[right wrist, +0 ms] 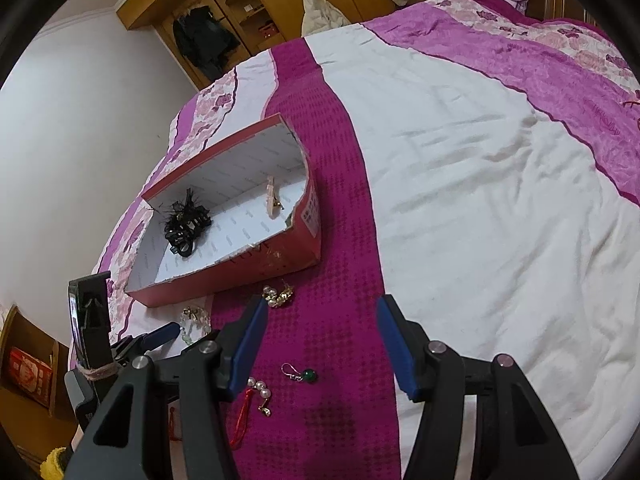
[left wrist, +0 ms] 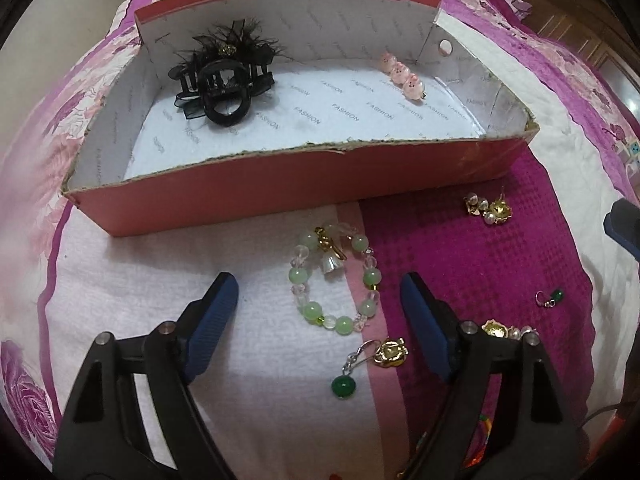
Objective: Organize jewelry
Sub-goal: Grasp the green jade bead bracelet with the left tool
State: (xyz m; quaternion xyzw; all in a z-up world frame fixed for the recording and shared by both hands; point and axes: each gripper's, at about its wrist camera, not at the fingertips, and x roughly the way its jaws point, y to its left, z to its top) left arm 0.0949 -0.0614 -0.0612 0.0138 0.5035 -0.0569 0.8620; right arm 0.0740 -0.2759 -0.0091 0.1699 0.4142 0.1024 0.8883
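A red cardboard box (left wrist: pixel 280 184) lies on the bed; it holds a black feathered hair claw (left wrist: pixel 224 76) and a pink hair clip (left wrist: pixel 404 76). In front of it lie a green bead bracelet (left wrist: pixel 336 280), a green drop earring (left wrist: pixel 348 376), a gold flower earring (left wrist: pixel 390 354) and gold pearl earrings (left wrist: pixel 488 208). My left gripper (left wrist: pixel 320 284) is open, its fingers either side of the bracelet, just above it. My right gripper (right wrist: pixel 320 308) is open and empty above the magenta stripe, with a second green earring (right wrist: pixel 302 375) and a pearl earring (right wrist: pixel 260 390) below it.
The box (right wrist: pixel 240 276) also shows in the right wrist view, with the gold pearl earrings (right wrist: pixel 278 296) beside it. A red cord (right wrist: pixel 244 416) lies near the pearl earring. White and pink bedspread (right wrist: pixel 480 200) stretches right. Wooden wardrobes (right wrist: pixel 240 8) stand behind.
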